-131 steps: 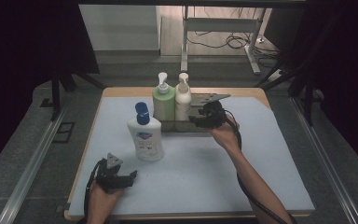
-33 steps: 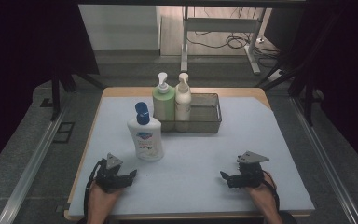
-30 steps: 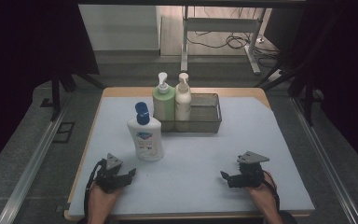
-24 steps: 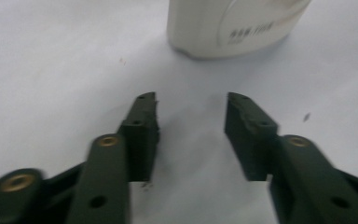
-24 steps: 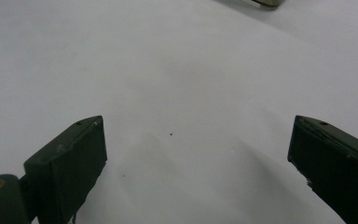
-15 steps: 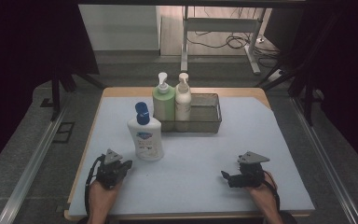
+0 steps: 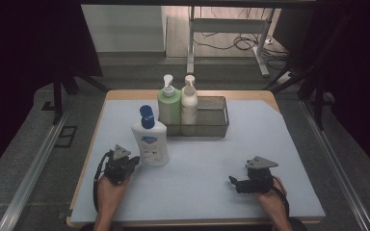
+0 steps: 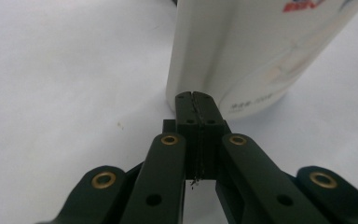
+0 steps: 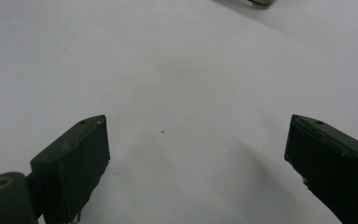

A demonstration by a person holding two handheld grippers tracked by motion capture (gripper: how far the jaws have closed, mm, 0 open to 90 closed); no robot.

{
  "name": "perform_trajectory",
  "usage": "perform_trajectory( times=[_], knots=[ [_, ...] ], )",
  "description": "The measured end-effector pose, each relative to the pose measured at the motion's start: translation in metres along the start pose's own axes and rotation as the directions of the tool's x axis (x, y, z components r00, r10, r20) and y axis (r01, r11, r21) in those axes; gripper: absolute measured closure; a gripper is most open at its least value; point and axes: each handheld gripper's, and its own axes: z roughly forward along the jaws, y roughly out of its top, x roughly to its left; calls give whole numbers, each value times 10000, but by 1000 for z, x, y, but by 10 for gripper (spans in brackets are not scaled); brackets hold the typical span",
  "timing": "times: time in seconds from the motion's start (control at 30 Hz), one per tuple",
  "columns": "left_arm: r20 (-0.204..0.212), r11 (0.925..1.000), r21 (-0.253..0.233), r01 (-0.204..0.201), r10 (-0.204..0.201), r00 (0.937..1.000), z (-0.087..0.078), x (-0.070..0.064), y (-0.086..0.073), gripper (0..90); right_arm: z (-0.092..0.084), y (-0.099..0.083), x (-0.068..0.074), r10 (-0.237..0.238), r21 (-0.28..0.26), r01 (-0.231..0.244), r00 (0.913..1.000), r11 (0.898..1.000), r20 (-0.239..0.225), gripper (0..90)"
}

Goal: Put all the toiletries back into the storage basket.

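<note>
1. Standing upright on the pale sheet that covers the table (image 7: 289, 144), the white pump bottle with the blue cap (image 7: 149, 139) sits left of centre, just in front of the left end of the wire basket (image 7: 212, 126).
2. Its white body carries a blue and red label; in the left gripper view the bottle's base (image 8: 242, 56) rises right ahead of the jaw tips.
3. Left gripper (image 7: 131, 163) lies low at the bottle's lower left, its tips just beside the base; whether they touch it cannot be told.
4. Its jaws are pressed fully together with nothing between them, having just been closing; the left gripper view shows the two black fingers (image 8: 186, 109) meeting along a thin seam.
5. A grey three-cornered plate tops this gripper, and the person's left hand (image 7: 108, 185) holds it from below.
6. In the basket stand a green pump bottle (image 7: 168, 103) and, touching it on the right, a cream pump bottle (image 7: 189, 103); both are upright at its left end.
7. Right gripper (image 7: 232, 182) rests near the front right of the sheet, well apart from the bottles, held by the person's right hand (image 7: 272, 190).
8. Its jaws are spread wide over bare sheet, gripping nothing, as the right gripper view shows.
</note>
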Motion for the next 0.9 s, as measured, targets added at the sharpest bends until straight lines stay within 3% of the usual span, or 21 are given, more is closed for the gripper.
perform_trajectory(
  times=[0.07, 0.33, 0.9],
  knots=[
    [-179, 10000, 34, -73, 74, 9998, 2, 0, 2, 896, 0, 0, 0, -14, -2, 14, 10000, 10000, 1, 62],
    [-141, 9999, -49, 126, -126, 9998, 4, 4, 5, 896, 1, 0, 0, -31, 77, 31, 10000, 10000, 10, 64],
    [-100, 9998, -141, 154, -156, 9998, 20, 8, 18, 897, 2, 0, 2, -60, 141, 60, 10000, 9999, 2, 67]
  ],
)
